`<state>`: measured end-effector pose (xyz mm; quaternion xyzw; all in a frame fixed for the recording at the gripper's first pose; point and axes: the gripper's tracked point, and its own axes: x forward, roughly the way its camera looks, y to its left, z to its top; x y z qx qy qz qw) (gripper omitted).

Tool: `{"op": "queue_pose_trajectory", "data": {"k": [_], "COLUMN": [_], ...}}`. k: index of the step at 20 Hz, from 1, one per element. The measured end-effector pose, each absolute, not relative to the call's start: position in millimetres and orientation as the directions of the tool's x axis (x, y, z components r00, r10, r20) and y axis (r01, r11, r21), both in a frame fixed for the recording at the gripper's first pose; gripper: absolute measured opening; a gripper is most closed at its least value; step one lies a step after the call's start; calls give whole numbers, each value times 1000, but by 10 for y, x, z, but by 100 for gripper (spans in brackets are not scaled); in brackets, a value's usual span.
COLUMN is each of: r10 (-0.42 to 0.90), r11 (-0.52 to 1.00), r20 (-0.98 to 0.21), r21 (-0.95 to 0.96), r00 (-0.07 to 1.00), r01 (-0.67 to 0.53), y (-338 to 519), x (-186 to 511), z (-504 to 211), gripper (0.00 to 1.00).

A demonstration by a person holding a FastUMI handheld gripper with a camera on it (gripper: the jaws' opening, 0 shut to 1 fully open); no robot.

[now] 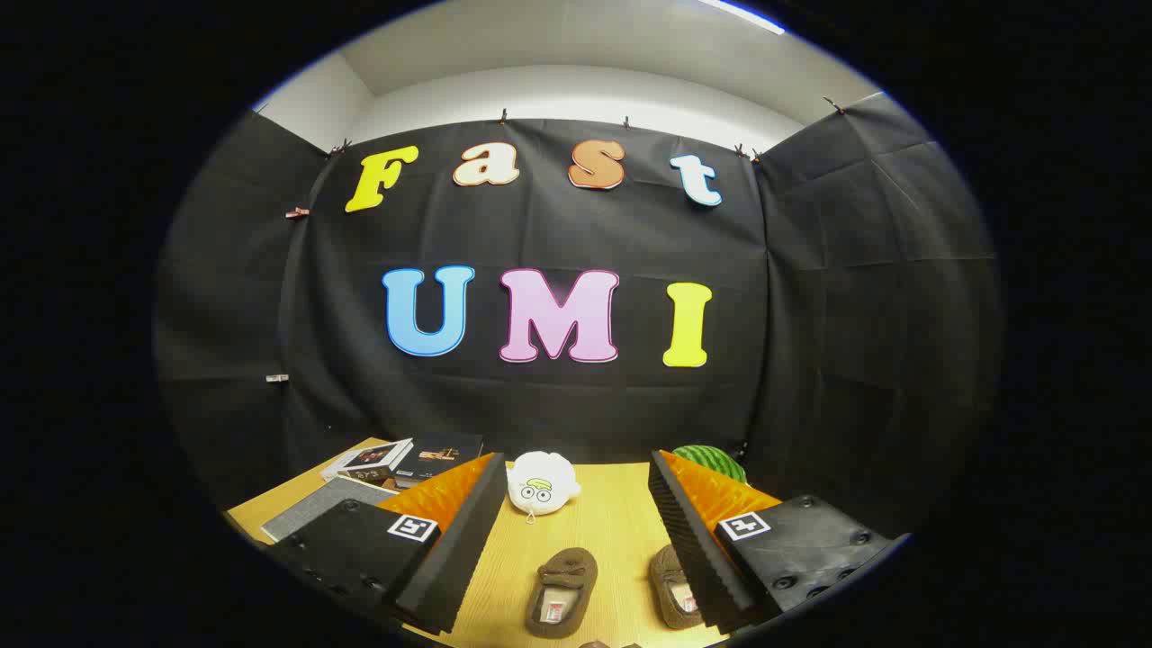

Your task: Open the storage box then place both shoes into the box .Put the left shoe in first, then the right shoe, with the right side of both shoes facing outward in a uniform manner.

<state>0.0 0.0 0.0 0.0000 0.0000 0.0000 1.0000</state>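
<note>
Two brown slipper-like shoes lie on the wooden table between my fingers. One shoe [562, 591] rests near the middle of the gap, with its opening toward me. The other shoe [673, 585] lies to its right, partly hidden behind my right finger [697, 544]. My gripper [576, 549] stands open and wide, holding nothing, with the left finger [454, 553] well apart from the nearer shoe. It hovers above the table, tilted up toward the booth wall.
A white plush toy [542, 486] with a cartoon face sits beyond the shoes. Books [405, 457] and a grey pad [319, 504] lie at the far left of the table [612, 513]. A green striped watermelon-like ball [713, 461] sits at the far right.
</note>
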Motion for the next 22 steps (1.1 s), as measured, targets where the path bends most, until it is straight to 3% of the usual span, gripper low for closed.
{"op": "queue_pose_trajectory", "data": {"k": [12,22], "r10": [18,43], "r11": [1000,996], "r20": [-45,-163], "r21": [15,89], "r00": [999,986], "r01": [-17,-29], "y": [166,234], "x": [-46,49], "z": [-184,-491], "gripper": [97,97]}}
